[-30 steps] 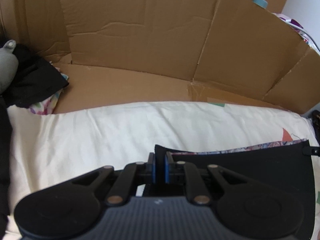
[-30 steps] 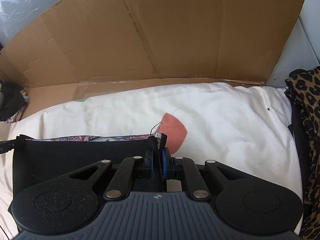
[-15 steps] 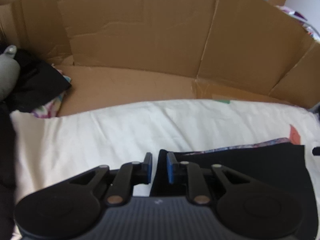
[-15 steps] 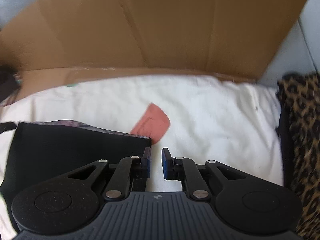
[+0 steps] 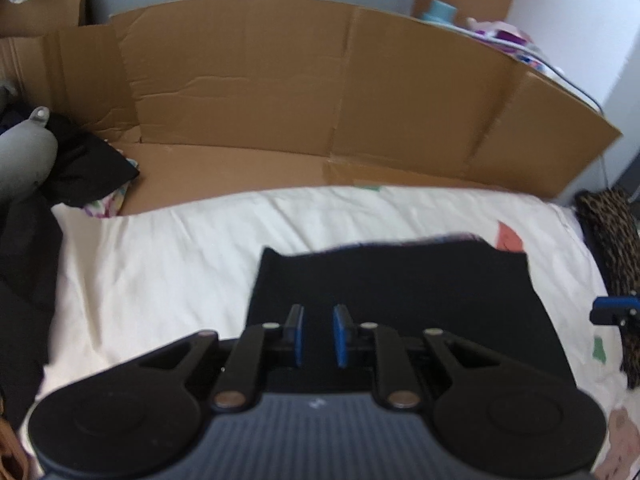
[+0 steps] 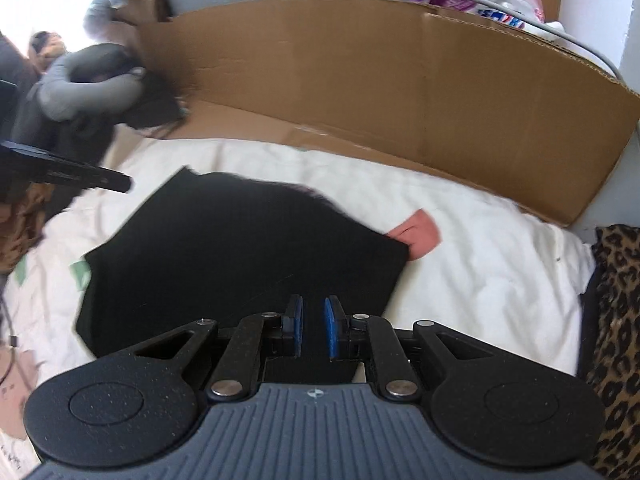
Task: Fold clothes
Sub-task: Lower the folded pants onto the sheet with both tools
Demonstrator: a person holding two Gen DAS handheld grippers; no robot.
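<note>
A: Item one, the grippers?

B: Left gripper: jaws parted, nothing between the blue pads, hanging over the near part of the black garment. Right gripper: likewise parted and empty, over the garment's near right portion.

A: Item two, the garment itself?

B: Black cloth, lying flat as a rough rectangle on the cream bedsheet, a patterned lining peeking out along its far edge. Whether it takes another fold or is finished, I cannot tell.

A: Handling?

B: Judged light, soft and limp, likely to sag and slide on the sheet. Corners or a hemmed edge look like the safest hold, pinching all layers together.

A: Surroundings?

B: Cardboard sheet standing along the far side; dark clothes pile far left; leopard-print fabric at the right.

A: What does each view add?

B: The right view shows the pink patch clear of the garment's far right corner and the garment's slanted left edge. The left view shows the square far left corner and the right gripper's blue tip at its right margin.
</note>
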